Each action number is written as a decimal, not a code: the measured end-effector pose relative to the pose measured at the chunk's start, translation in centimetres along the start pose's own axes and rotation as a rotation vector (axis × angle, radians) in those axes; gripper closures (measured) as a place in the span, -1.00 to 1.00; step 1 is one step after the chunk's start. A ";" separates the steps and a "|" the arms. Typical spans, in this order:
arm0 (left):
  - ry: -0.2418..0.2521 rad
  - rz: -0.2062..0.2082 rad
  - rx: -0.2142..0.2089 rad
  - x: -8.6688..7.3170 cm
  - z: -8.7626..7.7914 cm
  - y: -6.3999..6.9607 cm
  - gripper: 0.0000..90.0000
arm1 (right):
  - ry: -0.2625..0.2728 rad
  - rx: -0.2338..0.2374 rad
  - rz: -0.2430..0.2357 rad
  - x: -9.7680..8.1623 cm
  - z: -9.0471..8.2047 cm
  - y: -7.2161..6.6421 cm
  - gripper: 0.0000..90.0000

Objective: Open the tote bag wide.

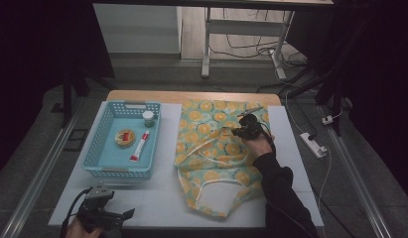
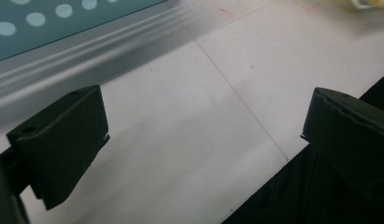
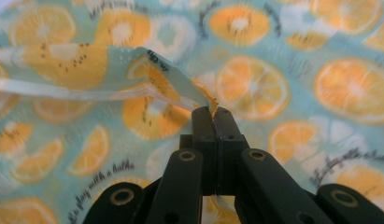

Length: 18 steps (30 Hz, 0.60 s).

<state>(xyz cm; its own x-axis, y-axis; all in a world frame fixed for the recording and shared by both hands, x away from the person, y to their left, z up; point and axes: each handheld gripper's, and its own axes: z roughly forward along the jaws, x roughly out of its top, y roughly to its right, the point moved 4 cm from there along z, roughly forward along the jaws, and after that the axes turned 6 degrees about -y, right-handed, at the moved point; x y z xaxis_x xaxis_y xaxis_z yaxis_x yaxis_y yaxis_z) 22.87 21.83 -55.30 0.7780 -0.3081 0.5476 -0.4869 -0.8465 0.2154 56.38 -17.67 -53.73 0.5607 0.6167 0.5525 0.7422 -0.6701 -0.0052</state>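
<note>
In the high view a white table (image 1: 157, 198) carried a light blue perforated basket (image 1: 95, 151) at the left of centre and an orange-slice patterned cloth (image 1: 211, 148), apparently an apron with white straps, spread just right of centre. The right gripper (image 1: 242, 124) sat over the upper right part of that cloth, held by a hand in a dark sleeve (image 1: 281, 193) that came up from the bottom right of the frame. In the right gripper view its jaws stood pressed together, pinching a folded edge of the cloth (image 3: 133, 79) at their tips; the pinched band ran off toward the left edge of that frame, lifted a little above the flat printed fabric behind it. A white strap (image 1: 211, 148) looped across the middle of the cloth in the high view, and a white-bordered section lay at its lower end. Inside the basket lay a round tin with an orange top (image 1: 125, 137), a red and white tube (image 1: 140, 146) just right of it, and a small jar with a green band (image 1: 148, 118) in the upper right corner. The left gripper (image 1: 128, 214) rested at the bottom left of the high view, near the table's front edge and well apart from the cloth. In the left gripper view its jaws stood wide apart with only bare white table (image 2: 194, 130) between them, and the basket's wall (image 2: 63, 23), blurred, crossed the upper left of that frame.
</note>
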 end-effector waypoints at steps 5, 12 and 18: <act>-0.001 -0.001 0.001 0.0 0.0 0.0 -0.99 | -0.012 0.007 0.018 -0.7 0.3 0.1 0.93; -0.001 -0.002 0.003 0.0 0.0 0.0 -0.99 | 0.053 -0.018 0.028 0.0 -1.7 -0.1 0.43; 0.004 -0.006 -0.002 0.1 0.0 0.0 -0.99 | 0.104 0.003 0.009 0.5 -3.7 -1.1 0.09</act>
<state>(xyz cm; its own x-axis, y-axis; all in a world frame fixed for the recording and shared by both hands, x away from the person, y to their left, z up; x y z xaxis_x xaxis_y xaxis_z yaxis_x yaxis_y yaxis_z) 22.95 21.84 -55.29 0.7793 -0.3017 0.5492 -0.4830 -0.8476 0.2198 54.46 -18.20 -50.36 0.5258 0.5645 0.6362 0.7388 -0.6738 -0.0127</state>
